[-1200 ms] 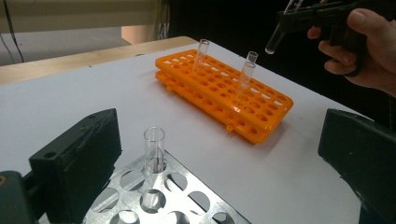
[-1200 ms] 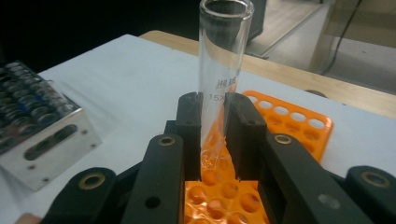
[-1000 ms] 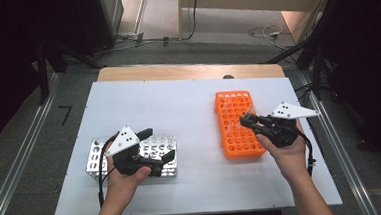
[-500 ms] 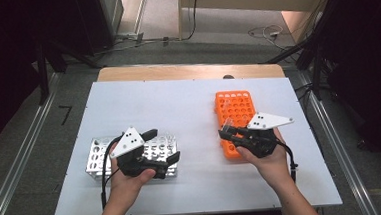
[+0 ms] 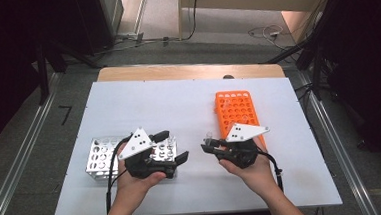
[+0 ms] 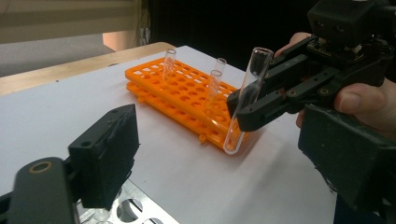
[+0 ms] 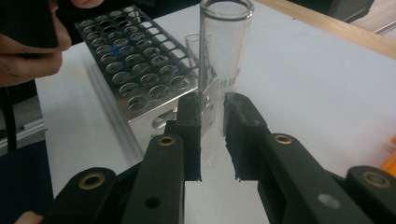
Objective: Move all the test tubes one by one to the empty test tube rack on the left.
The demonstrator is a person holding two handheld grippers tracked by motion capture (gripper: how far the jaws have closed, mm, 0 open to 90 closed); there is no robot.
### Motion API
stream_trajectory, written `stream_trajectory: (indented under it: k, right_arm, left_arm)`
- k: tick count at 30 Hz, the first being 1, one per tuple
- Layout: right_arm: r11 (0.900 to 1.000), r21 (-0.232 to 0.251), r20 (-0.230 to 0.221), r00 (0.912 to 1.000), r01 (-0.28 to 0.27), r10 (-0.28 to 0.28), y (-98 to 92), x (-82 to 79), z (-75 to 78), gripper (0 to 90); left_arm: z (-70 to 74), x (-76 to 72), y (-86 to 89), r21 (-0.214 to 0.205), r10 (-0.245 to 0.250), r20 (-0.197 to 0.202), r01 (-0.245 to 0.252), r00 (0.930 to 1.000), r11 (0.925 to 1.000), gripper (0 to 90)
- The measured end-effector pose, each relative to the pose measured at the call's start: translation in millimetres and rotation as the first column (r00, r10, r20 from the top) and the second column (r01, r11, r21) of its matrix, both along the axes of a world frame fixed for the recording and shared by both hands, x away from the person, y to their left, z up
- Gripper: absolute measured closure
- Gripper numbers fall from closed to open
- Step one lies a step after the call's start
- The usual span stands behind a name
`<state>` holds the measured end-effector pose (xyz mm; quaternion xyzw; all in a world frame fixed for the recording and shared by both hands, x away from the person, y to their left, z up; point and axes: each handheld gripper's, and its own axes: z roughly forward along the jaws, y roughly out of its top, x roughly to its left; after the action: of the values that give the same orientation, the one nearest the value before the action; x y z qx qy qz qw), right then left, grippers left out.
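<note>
Glass test tube (image 7: 219, 70) upright, clenched in right gripper (image 5: 210, 147), carried toward metal rack (image 7: 140, 65) ahead. Left gripper (image 5: 173, 146) empty, jaws just closing partway, waiting to receive.

Two racks (image 5: 238, 112) (image 5: 101, 158), one orange, one metal; perhaps five glass tubes (image 6: 245, 100).

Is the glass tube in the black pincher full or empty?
Empty. The clear glass test tube held in the right gripper shows nothing inside; the white table and orange rack show through it.
</note>
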<state>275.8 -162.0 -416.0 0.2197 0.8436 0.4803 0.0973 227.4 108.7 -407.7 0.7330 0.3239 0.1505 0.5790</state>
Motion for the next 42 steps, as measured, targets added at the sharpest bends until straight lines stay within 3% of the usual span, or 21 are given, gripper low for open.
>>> stream_trajectory:
  k: [12, 24, 30, 42]
  right_arm:
    - [0.9979, -0.022, -0.005, 0.9981, -0.062, 0.061, 17.7, -9.5, -6.0, 74.3]
    - [0.9937, -0.035, -0.007, 0.9943, -0.107, 0.106, 30.4, -18.4, -9.0, 74.3]
    - [0.9924, -0.035, -0.006, 0.9931, -0.117, 0.117, 33.2, -21.0, -8.4, 74.3]
    - [0.9919, -0.035, -0.011, 0.9925, -0.122, 0.122, 34.1, -22.0, -8.3, 74.3]
  left_arm:
    - [0.0, -4.0, -19.8, 0.032, -0.023, -0.002, 0.023, 0.9997, 0.9992, 37.5]
    - [-2.0, -5.5, -26.1, 0.043, -0.07, 0.0, 0.07, 0.9975, 0.9966, 59.8]
    - [-2.5, -6.1, -27.5, 0.043, -0.08, 0.005, 0.08, 0.9968, 0.9959, 67.1]
    - [-2.5, -6.0, -27.0, 0.045, -0.081, 0.01, 0.081, 0.9967, 0.9957, 73.2]
